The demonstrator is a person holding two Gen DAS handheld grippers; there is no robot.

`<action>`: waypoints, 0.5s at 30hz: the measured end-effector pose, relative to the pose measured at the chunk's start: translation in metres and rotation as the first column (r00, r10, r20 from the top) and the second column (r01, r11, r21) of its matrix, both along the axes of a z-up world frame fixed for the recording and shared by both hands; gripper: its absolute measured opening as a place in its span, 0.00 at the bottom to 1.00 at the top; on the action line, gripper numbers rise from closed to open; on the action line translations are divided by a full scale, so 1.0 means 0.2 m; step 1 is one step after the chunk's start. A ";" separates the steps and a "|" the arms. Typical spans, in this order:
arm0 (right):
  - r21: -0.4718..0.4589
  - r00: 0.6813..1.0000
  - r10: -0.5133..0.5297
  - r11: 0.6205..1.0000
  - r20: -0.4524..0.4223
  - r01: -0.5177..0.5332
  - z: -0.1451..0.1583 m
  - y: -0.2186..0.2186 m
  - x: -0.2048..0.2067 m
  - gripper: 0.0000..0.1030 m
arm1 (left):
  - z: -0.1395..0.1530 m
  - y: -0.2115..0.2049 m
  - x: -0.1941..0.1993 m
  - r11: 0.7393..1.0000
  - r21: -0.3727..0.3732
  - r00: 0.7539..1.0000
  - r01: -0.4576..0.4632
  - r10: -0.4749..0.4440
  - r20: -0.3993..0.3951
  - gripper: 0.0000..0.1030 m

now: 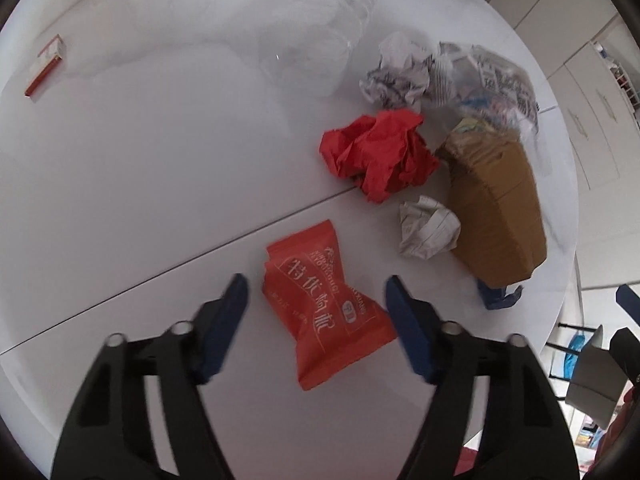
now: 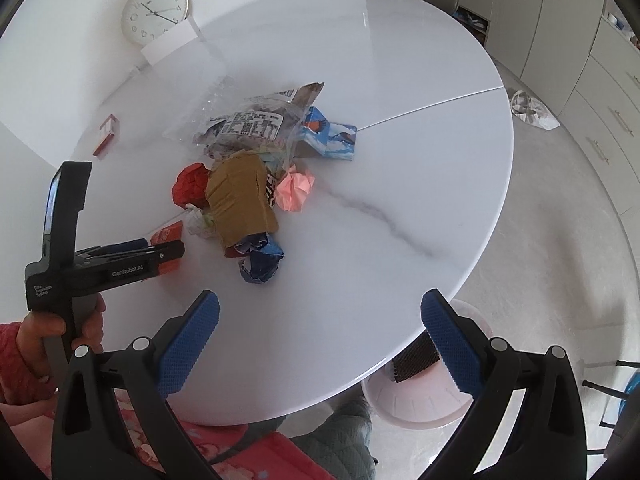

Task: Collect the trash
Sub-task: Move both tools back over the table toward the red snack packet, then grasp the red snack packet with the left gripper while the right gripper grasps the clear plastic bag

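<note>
Where trash piles, a white marble table (image 2: 400,160) stands.

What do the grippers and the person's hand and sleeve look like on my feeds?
Both grippers are black plastic with blue textured pads and silver pivot rivets: left gripper, right gripper. In the right wrist view, the left unit's side carries white "GenRobot.AI" lettering. The left hand is bare, with a red knitted sleeve. No cables show.

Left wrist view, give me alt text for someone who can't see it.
The open left gripper straddles a red snack packet lying on a white table. Beyond lie crumpled red paper, a brown cardboard box and crumpled newspaper.
</note>
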State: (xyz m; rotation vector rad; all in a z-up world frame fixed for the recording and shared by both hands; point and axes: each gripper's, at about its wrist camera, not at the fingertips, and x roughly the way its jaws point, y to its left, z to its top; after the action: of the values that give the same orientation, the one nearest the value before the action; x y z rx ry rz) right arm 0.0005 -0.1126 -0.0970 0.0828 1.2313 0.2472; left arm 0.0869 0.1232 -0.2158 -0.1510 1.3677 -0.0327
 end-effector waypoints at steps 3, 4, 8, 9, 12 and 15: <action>-0.004 1.000 0.030 1.000 -0.004 -0.030 -0.01 0.04 0.01 0.97 | -0.01 0.01 0.00 1.000 -0.001 1.000 0.005 -0.005 0.010 0.53; -0.003 0.999 0.042 0.999 -0.005 -0.042 -0.01 0.05 0.02 0.97 | -0.02 0.01 0.00 1.000 -0.003 1.000 0.009 -0.009 0.014 0.49; -0.005 0.997 0.081 0.997 0.008 -0.081 0.00 0.12 0.06 0.97 | -0.03 0.03 0.01 1.000 -0.022 1.000 0.019 -0.019 0.022 0.41; -0.006 0.996 0.088 0.996 0.017 -0.088 0.01 0.13 0.08 0.97 | -0.03 0.04 0.00 0.999 -0.031 1.000 0.020 -0.019 0.022 0.39; 0.011 0.994 0.099 0.995 0.035 -0.099 0.04 0.16 0.15 0.97 | 0.01 0.05 0.00 0.999 -0.031 0.999 0.021 -0.020 0.037 0.39; 0.018 0.993 0.105 0.994 0.058 -0.107 0.07 0.18 0.28 0.97 | 0.06 0.08 -0.02 0.999 -0.028 0.997 0.032 -0.030 0.071 0.39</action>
State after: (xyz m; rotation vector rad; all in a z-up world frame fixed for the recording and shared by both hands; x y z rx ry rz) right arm 0.0574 -0.0760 -0.0824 0.0283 1.1778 0.3528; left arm 0.0834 0.1401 -0.2029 -0.1515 1.2993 -0.0837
